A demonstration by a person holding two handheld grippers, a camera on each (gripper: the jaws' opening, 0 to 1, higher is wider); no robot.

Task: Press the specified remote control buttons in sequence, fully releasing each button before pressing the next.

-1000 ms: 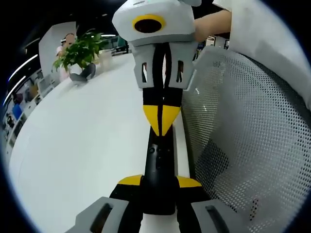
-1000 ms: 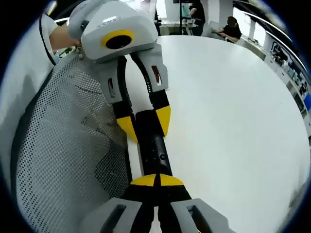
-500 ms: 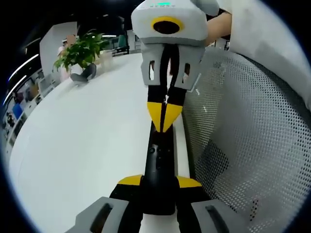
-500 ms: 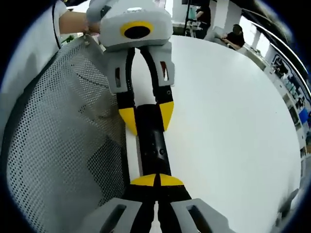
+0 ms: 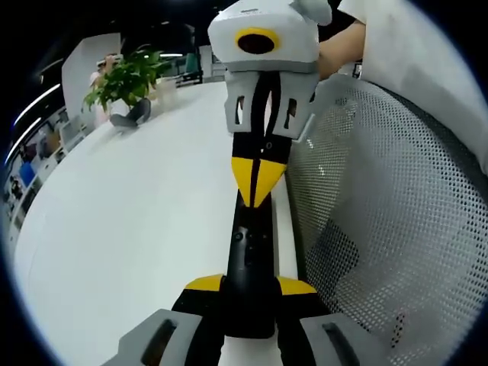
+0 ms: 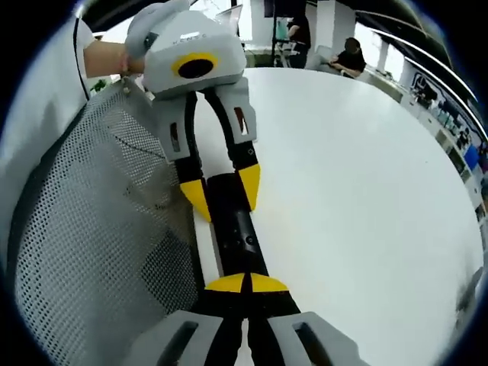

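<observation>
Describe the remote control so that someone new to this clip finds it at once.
Start at the big white table and go to its edge beside the grey mesh chair back. There the remote control, a slim black bar with small buttons, is held at one end by the left claw, while the shut right claw touches its other end.

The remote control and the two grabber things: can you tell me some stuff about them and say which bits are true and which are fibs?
1. The left gripper is clamped around one end of the black remote control. True.
2. The right gripper has its jaws wide open. False: its yellow tips are closed together, over the remote's far end.
3. The remote is bright red. False: it is black.
4. A potted green plant stands on the white table. True.
5. A white mesh chair back is beside the table. True.
6. The remote lies under the plant. False: it is at the table's edge, held by the left gripper.
</observation>
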